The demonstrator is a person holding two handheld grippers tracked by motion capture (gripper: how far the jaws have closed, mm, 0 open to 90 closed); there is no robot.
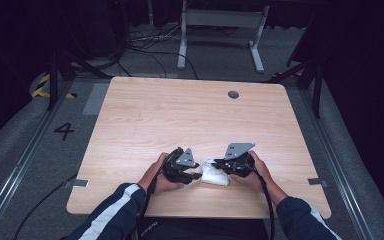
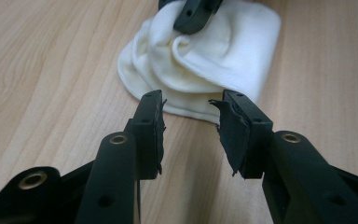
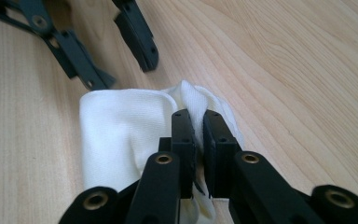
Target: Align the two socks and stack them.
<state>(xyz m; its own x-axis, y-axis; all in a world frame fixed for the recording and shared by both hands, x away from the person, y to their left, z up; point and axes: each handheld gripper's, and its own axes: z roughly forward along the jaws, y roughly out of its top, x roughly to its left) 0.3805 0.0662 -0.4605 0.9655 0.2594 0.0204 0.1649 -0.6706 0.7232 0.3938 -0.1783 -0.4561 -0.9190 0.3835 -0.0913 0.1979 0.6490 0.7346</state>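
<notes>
Fingers [image 3: 182,135] of the right gripper [image 3: 196,122] are pinched together on a raised fold of one white cloth [image 3: 121,135], with the fabric squeezed between the two black pads. Those of the left gripper [image 2: 191,105] stand apart with nothing between them, their tips just short of the cloth's near edge.

Counted across the pictures: one cloth, two grippers, two hands, one wooden table [image 1: 190,115]. The cloth is folded into a small soft bundle and lies on the table near the person's edge, between the two grippers.

From the high view, both forearms come in from the bottom in dark sleeves with a white stripe. The left hand [image 1: 156,176] and right hand [image 1: 259,172] each wrap around a gripper body, and the two grippers point inward toward each other, low over the tabletop, with the cloth [image 1: 215,174] between them.

That high view also takes in grey carpet around the table, a painted number 4 [image 1: 64,131] on the floor at the left, and a round hole [image 1: 233,94] near the table's far edge. The left gripper view shows the torn, ragged padding [image 2: 228,130] on the inner face of one pad, and the right gripper's tips buried in the cloth farther off. The right gripper view shows the pinch close up, with the left gripper's open tips beyond the cloth.
</notes>
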